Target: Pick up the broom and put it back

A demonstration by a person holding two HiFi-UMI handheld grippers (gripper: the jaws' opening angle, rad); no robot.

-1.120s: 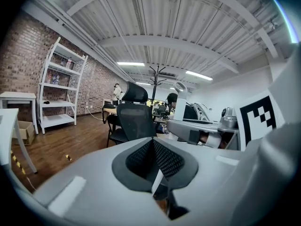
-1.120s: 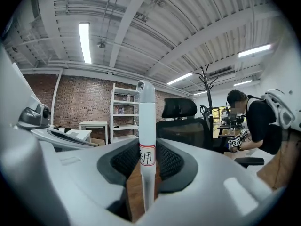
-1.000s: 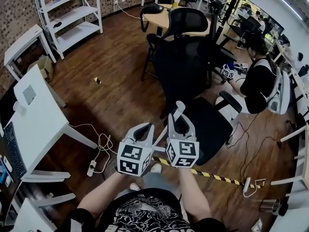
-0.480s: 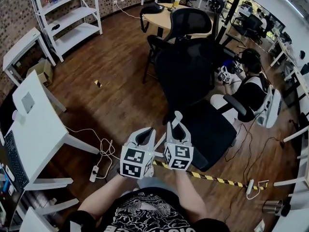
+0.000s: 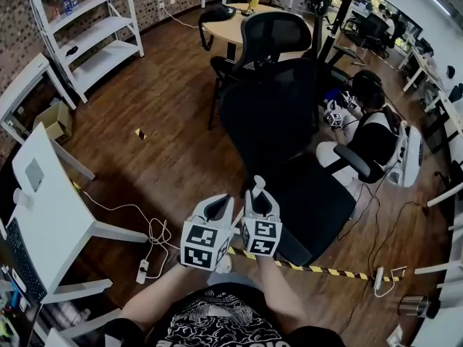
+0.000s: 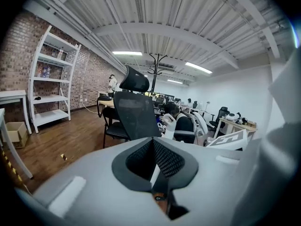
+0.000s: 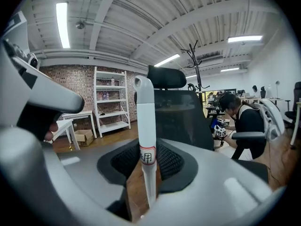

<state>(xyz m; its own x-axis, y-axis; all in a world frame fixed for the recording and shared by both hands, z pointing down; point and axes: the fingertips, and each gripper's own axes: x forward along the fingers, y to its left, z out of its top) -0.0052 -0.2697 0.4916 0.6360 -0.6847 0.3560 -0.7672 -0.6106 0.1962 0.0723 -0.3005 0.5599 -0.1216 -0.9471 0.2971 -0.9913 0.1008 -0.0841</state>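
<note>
The white broom handle [image 7: 145, 121] stands upright between the jaws of the right gripper [image 7: 148, 171], which clench it. Just beside, the left gripper [image 6: 153, 166] has its jaws pressed together, empty.

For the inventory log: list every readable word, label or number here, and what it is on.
"用": on the broom handle's red-edged label; the character before it is unclear.
Cubes: square markers only, no words.
Shelf items: too small to read.
</note>
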